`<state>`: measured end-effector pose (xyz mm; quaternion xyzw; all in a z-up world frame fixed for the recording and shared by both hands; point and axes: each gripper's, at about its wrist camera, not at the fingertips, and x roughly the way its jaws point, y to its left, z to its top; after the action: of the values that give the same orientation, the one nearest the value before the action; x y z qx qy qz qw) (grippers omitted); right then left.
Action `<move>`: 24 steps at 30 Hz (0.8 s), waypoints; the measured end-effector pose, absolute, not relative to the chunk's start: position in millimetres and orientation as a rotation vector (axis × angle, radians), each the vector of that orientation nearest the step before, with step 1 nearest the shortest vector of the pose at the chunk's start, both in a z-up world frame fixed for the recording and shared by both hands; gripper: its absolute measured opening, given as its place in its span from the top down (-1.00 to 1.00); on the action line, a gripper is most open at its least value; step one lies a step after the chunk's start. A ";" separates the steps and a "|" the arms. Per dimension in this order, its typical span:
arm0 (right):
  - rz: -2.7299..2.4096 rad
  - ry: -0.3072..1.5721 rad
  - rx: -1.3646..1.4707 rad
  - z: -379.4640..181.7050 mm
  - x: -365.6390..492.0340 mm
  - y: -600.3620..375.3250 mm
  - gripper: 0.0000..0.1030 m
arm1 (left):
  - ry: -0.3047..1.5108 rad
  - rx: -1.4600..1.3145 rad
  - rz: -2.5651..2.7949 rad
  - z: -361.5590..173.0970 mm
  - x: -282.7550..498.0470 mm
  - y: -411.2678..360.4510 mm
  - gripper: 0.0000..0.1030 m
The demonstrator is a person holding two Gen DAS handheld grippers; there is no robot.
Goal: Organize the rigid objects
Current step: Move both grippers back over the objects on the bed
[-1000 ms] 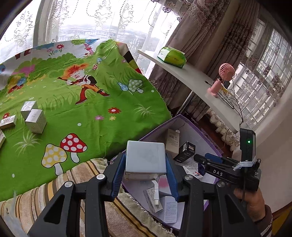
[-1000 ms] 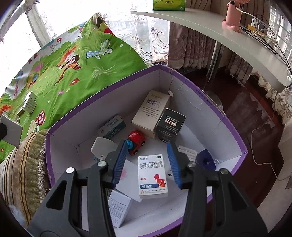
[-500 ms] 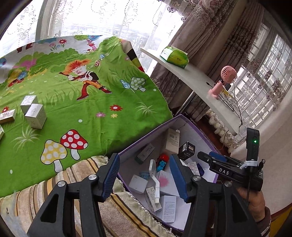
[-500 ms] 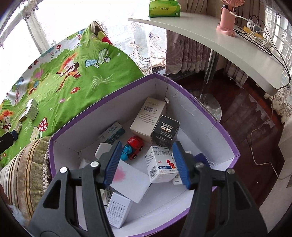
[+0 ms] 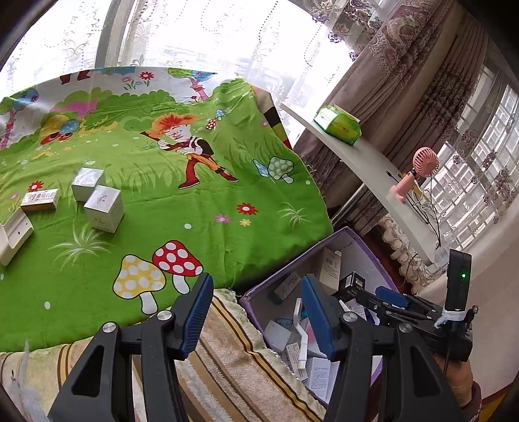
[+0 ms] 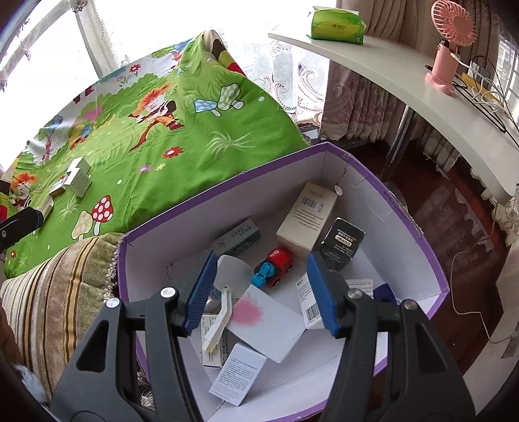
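Both the left gripper and right gripper now stand spread and empty, their boxes released into the purple carton, while four small boxes await collection on the green sheet.

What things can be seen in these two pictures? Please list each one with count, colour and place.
storage box: one, purple rim, white inside, beside the bed
toy car: one, red and blue, inside the storage box
black carton: one, inside the storage box
small boxes: about four, white or silver, on the bedsheet
bedsheet: one, green cartoon print, on the bed
tissue pack: one, green, on the shelf
fan: one, pink, on the shelf
shelf: one, white, by the curtains
left gripper: open, empty
right gripper: open, empty
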<state>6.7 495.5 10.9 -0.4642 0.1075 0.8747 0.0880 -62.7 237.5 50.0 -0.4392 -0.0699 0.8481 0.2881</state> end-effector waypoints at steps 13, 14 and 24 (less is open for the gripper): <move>2.696 0.201 -1.469 42.0 -52.8 420.9 -0.28 | -0.347 -1.252 2.559 55.9 -115.9 107.0 -0.23; 2.730 0.199 -1.451 49.4 -57.3 412.5 -0.32 | -0.370 -1.264 2.598 56.0 -119.9 94.8 -0.25; 3.015 0.105 -1.369 78.2 -104.5 317.1 -0.57 | -0.591 -1.364 2.781 41.3 -155.5 3.9 -0.29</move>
<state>-104.5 317.1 78.2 -0.4117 0.0315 0.9068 -0.0854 -155.5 3.9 41.3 -0.4327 -0.1875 0.8818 -0.0058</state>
